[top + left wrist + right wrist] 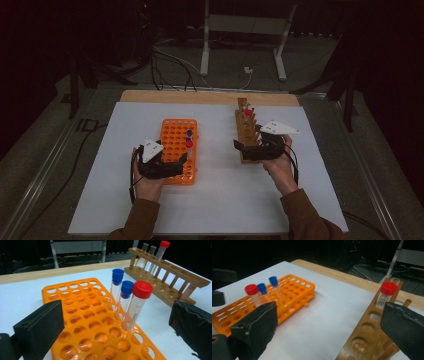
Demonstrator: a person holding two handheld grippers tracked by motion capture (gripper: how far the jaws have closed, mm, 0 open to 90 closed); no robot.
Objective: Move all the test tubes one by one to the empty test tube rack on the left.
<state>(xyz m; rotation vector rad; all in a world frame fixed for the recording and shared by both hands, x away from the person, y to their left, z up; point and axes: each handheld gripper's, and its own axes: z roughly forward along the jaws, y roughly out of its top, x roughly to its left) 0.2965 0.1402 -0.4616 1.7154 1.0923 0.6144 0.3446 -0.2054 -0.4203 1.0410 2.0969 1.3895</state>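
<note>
Tubes [136, 306] ahead of my left gripper [112, 325] look light and slippery; I'd pinch below the cap. Both grippers gape wide, empty.

No text, label, brand, number or sign can be read anywhere. The clear plastic tube with the red screw cap [138, 305], standing in the orange plastic rack [82, 322] between and just beyond the left gripper's jaws, carries fine printed graduation lines down its side, but any figures beside them are too small and blurred to make out.
</note>
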